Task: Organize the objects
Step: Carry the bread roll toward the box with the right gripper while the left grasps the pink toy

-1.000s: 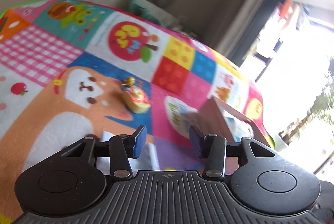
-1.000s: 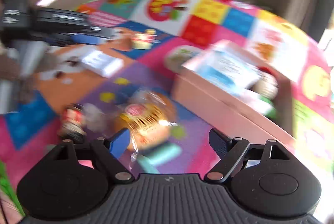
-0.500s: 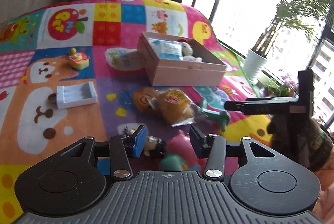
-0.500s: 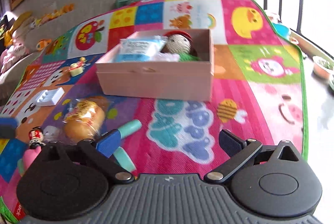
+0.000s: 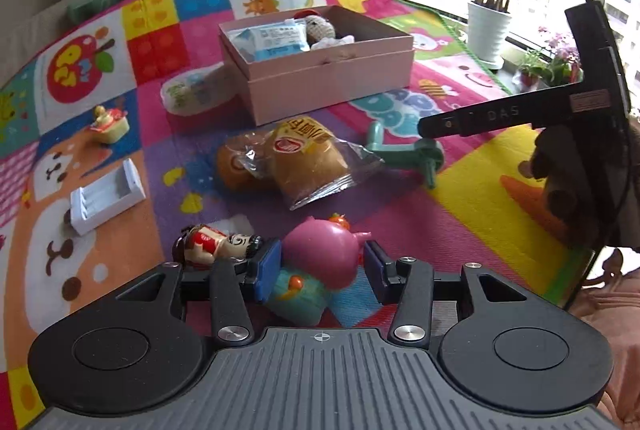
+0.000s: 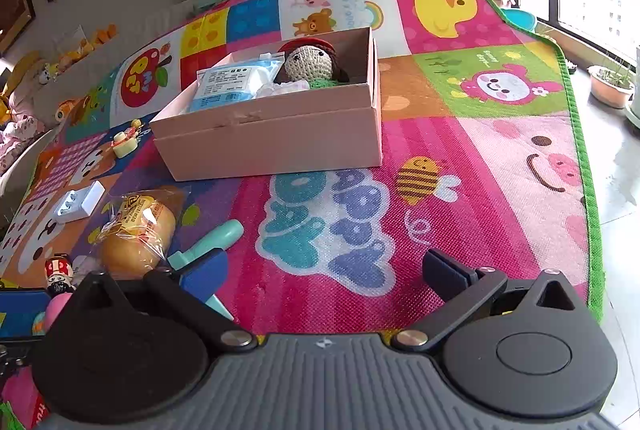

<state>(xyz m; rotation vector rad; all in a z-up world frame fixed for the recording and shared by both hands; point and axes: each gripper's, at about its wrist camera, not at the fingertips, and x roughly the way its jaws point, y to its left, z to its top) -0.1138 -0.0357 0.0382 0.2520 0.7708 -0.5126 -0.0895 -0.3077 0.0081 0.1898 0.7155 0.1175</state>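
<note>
A pink box (image 5: 320,77) (image 6: 272,137) on the play mat holds a blue-white packet (image 5: 272,39) and a crocheted doll (image 6: 310,63). My left gripper (image 5: 320,264) is open, its blue pads on either side of a pink pig toy (image 5: 324,254) with a teal body, not closed on it. A small red figurine (image 5: 212,246) lies just left of it. A bagged bun (image 5: 304,157) (image 6: 136,230) and a teal handled tool (image 5: 408,151) (image 6: 208,246) lie in the middle. My right gripper (image 6: 324,274) is open and empty above the mat.
A white tray-like piece (image 5: 104,199) and a small cake toy (image 5: 110,123) lie at the left. A round printed pouch (image 5: 192,93) lies beside the box. Potted plants (image 5: 488,29) stand by the window past the mat's green edge (image 6: 580,149).
The left gripper has swung away from the mat's far side and come down over the pink pig toy. The right gripper has pulled back right, its view now steady on the box.
</note>
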